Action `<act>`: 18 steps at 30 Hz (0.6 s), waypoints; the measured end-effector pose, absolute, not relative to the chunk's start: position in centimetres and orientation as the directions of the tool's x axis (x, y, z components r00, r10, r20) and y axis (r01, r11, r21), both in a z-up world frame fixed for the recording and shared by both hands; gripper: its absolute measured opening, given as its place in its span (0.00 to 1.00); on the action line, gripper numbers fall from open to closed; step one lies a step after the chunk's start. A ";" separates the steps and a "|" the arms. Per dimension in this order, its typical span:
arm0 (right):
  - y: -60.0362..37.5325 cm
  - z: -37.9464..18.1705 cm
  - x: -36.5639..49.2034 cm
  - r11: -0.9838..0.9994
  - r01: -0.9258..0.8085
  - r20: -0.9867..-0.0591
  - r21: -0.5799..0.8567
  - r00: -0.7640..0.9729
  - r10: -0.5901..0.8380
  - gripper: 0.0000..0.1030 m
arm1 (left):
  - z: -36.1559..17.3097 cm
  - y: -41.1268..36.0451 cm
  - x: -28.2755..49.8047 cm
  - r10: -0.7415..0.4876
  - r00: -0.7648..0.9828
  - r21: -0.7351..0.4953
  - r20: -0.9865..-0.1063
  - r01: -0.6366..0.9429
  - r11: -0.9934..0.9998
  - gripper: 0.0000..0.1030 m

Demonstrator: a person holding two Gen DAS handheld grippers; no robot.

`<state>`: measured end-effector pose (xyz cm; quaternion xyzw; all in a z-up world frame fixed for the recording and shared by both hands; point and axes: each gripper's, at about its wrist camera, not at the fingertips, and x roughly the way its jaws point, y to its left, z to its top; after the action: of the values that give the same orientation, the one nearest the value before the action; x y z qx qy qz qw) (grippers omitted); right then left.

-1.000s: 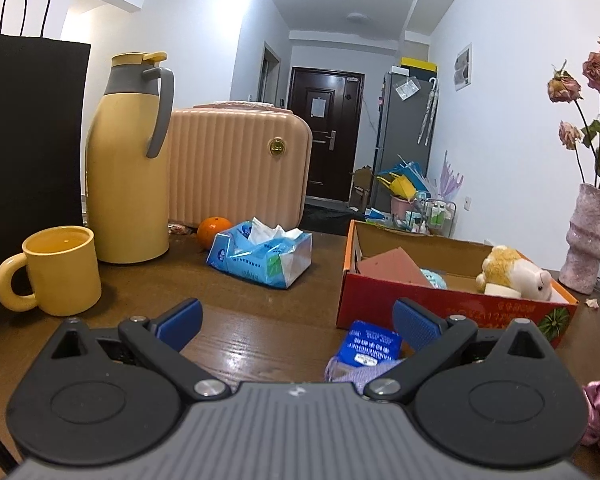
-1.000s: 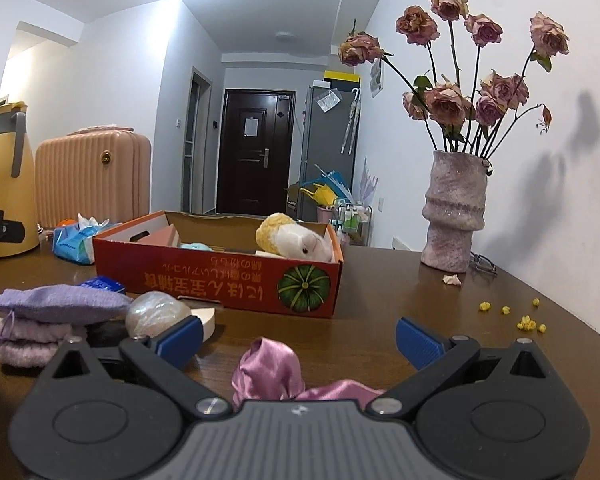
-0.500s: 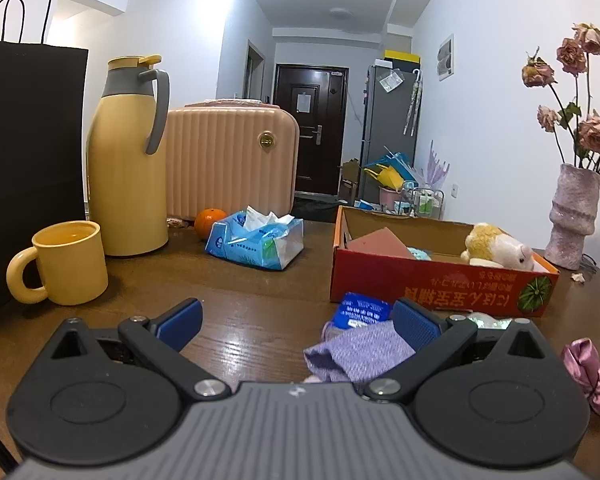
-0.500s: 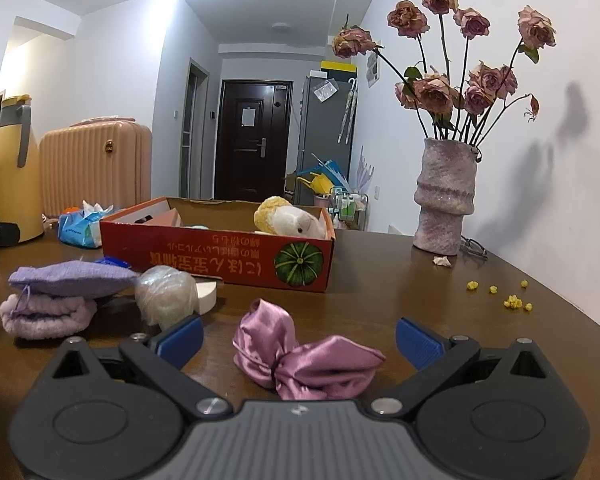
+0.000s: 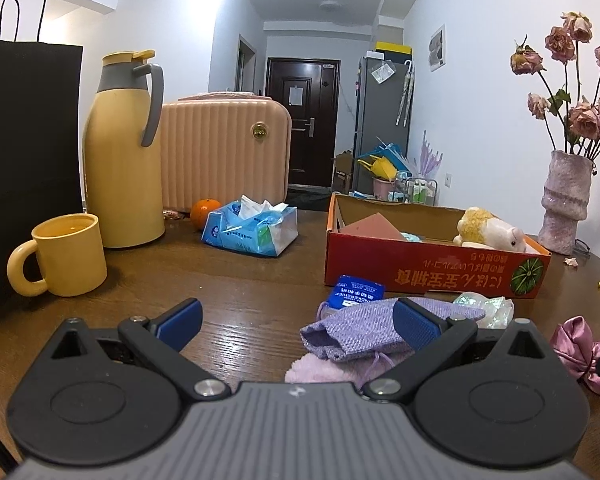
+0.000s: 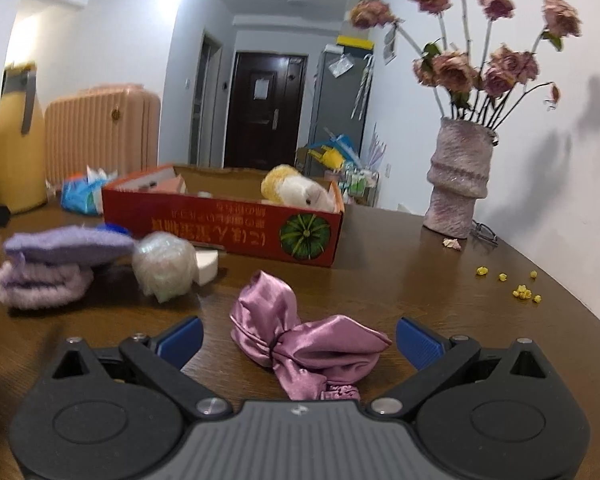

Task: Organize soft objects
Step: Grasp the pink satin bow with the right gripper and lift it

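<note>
Here, the left gripper [image 5: 296, 322] is held wide open above the wooden table [image 5: 240, 280], nothing being gripped between its blue pads. A lilac knitted pouch [image 5: 364, 330] is seen just ahead of its right finger, laid on top of a fluffy pink-lilac bundle [image 5: 320, 370]; a blue packet [image 5: 354, 294] is found just beyond them, and the red cardboard box [image 5: 432, 274] further ahead, with a plush toy [image 5: 486, 230] lying inside it. A yellow mug [image 5: 66, 256] is placed ahead to the left.

The right gripper [image 6: 298, 338] is likewise spread wide and empty. A pink satin scrunchie [image 6: 300, 344] is seen lying on the table between its fingers, untouched by either. An iridescent wad [image 6: 164, 266] is located ahead to the left, and the vase [image 6: 460, 184] ahead to the right.
</note>
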<state>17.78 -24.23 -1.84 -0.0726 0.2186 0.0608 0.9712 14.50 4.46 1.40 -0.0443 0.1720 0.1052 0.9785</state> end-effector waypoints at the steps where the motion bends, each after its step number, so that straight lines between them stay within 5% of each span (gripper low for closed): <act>1: -24.3 -2.1 18.4 0.980 -0.153 -0.448 -0.123 0.890 0.083 1.00 | 1.4 4.4 14.5 0.190 0.918 -0.050 -0.348 -0.220 0.974 1.00; 18: -24.3 -4.0 24.7 0.967 -0.234 -0.603 -0.098 0.787 0.129 0.99 | 1.0 4.6 15.0 0.189 0.908 -0.050 -0.374 -0.223 0.974 1.00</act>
<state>24.68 -24.35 -4.03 -0.0841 0.3117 0.0965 0.9415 14.99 4.58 1.05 -0.0456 0.1869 0.1056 0.9756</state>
